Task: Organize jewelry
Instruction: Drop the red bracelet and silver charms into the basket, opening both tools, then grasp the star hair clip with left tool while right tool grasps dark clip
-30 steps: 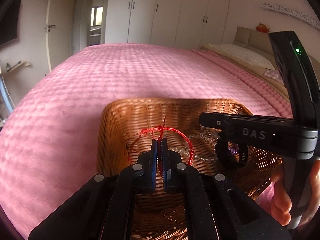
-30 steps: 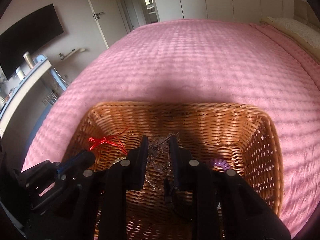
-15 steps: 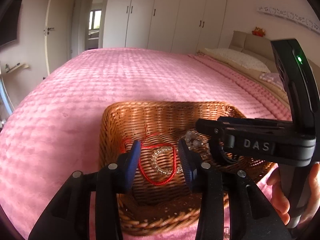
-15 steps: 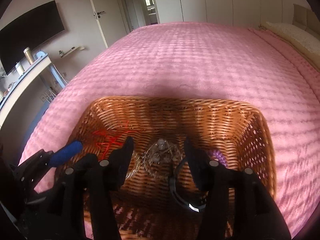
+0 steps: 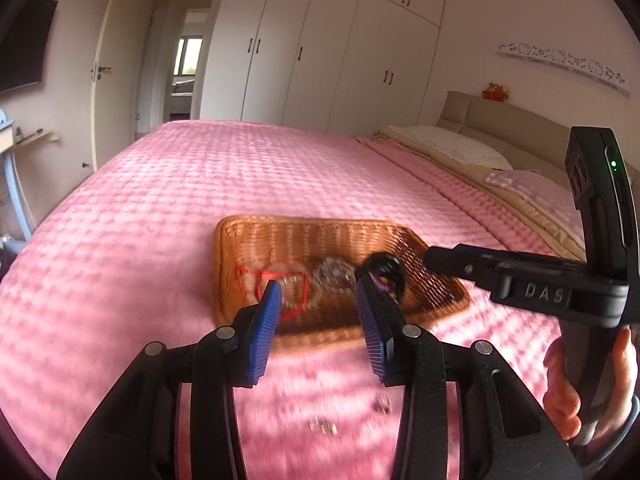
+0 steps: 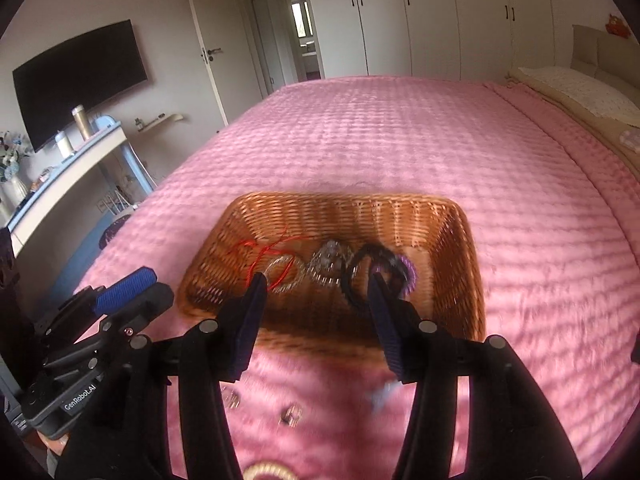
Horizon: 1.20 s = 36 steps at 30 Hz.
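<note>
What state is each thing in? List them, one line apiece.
left gripper: open, empty, above the bedspread
right gripper: open, empty
wicker basket: upright on the pink bedspread
red cord bracelet: lying in basket
black bracelet: lying in basket
small pieces: loose on bedspread, blurred

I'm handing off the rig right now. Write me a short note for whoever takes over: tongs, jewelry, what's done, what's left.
Left tongs: open, empty, held in front of the basket.
Right tongs: open, empty, also in front of the basket.
Wicker basket sits on the pink bedspread. Inside: red string bracelet, clear beaded bracelet, silver piece, black band, purple band.
Done: those pieces are in the basket.
Left: small pieces lie on the bedspread near the tongs, plus a pale ring-shaped item at the frame's bottom edge. Blurred; check them before gripping.
</note>
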Motion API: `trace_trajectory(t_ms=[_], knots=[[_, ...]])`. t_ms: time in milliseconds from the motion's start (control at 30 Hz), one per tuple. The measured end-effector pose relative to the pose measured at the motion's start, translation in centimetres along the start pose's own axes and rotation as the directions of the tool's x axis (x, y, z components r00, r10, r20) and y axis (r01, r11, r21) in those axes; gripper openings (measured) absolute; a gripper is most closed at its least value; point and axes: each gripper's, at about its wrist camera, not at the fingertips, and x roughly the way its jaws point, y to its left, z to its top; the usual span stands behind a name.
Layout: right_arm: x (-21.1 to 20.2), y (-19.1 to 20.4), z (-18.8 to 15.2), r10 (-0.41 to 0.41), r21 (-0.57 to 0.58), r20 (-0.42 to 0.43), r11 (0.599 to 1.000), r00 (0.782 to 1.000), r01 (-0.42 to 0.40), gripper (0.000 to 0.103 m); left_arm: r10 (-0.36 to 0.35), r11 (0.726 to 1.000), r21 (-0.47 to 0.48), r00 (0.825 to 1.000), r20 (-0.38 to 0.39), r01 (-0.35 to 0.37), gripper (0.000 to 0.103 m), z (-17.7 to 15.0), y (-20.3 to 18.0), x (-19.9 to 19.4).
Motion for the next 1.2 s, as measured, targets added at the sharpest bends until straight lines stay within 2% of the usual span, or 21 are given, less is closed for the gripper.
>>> trace_trajectory(t_ms=[233, 433, 533, 600, 733, 800, 1100, 1200], knots=[[-3.1, 0.9, -4.5, 0.004, -0.026, -0.012, 1.000, 1.000, -0.004, 0.049, 0.025, 1.000, 0.013, 0.999, -0.029, -0.024, 0.038, -3.3, -1.0, -4.7], [-1.1, 1.0, -9.8, 0.034, -0.019, -0.111, 0.999, 0.993, -0.036, 0.049, 0.002, 1.000, -0.017, 0.995, -0.102, -0.003, 0.038, -8.0, -1.8, -6.7], [0.5, 0.6, -12.0, 0.081, 0.011, -0.179, 0.997, 0.981, -0.080, 0.047, -0.008, 1.000, -0.014, 0.989, -0.149, 0.006, 0.038, -10.2, -2.5, -6.8], [1.4, 0.5, -13.0, 0.098, 0.020, -0.213, 0.995, 0.972, -0.096, 0.037, -0.006, 1.000, 0.000, 0.985, -0.175, 0.006, 0.038, -11.5, -3.2, -6.8], [2.1, 0.5, -13.9, 0.119, 0.032, -0.227, 0.993, 0.967, -0.114, 0.036, -0.040, 0.999, -0.009, 0.974, -0.222, 0.039, 0.038, -13.3, -4.3, -6.4], [2.0, 0.5, -14.3, 0.124, 0.033, -0.241, 0.992, 0.963, -0.120, 0.030, -0.041, 0.999, 0.005, 0.970, -0.242, 0.044, 0.038, -13.9, -5.0, -6.1], [-0.5, 0.9, -16.9, 0.147, -0.013, -0.272, 0.988, 0.951, -0.156, 0.030, -0.031, 0.998, 0.040, 0.949, -0.314, 0.046, 0.038, -15.9, -6.8, -4.5], [-1.2, 1.3, -17.2, 0.132, -0.040, -0.262, 0.988, 0.956, -0.148, 0.030, -0.018, 0.998, 0.044, 0.948, -0.319, 0.034, 0.037, -16.3, -6.7, -4.3]])
